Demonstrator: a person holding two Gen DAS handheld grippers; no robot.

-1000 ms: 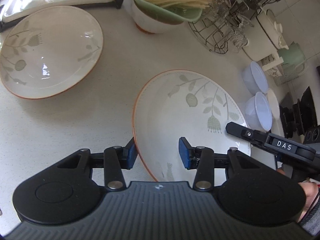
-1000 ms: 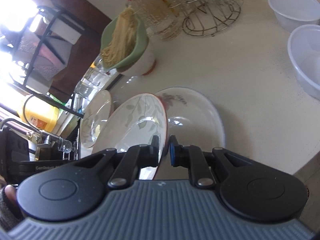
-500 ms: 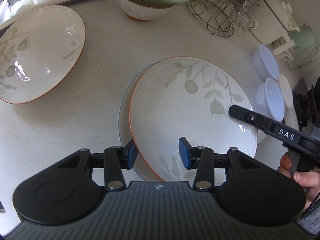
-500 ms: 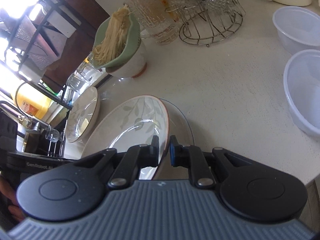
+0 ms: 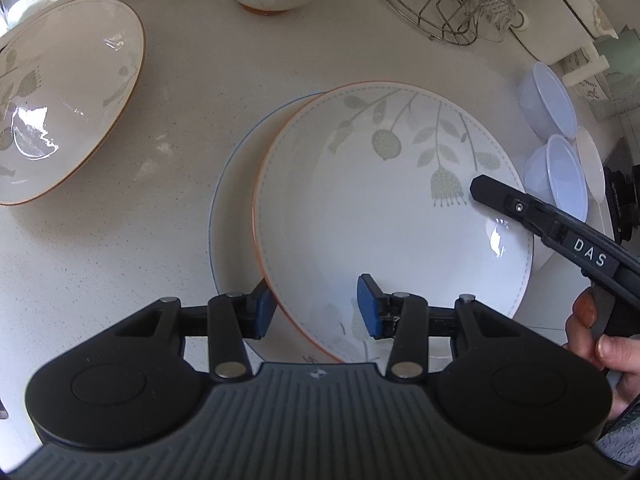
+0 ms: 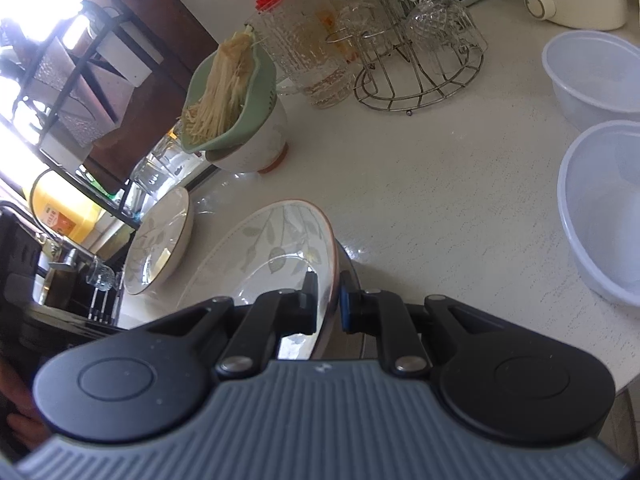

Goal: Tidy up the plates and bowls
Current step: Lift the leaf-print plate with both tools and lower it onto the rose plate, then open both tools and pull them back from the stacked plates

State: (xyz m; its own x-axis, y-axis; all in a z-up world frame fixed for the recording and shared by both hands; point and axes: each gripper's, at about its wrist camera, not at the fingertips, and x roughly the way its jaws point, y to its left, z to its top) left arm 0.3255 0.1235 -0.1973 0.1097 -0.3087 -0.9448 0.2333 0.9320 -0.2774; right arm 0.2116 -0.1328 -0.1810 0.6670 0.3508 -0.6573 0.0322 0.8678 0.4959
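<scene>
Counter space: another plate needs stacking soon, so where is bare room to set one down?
Bare counter lies between the leaf-pattern bowl and the stacked plates. Crowded near the glass rack and plastic bowls.

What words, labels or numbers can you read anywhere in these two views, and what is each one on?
"DAS": white letters on the black finger of the right tool, seen from the left wrist view.
Yellow container beside the rack: it carries an orange label, but the print is too blurred to read.
Small dark mark on the lower, blue-rimmed plate, near the left tool: too small to read.
Nothing else is legible.
</scene>
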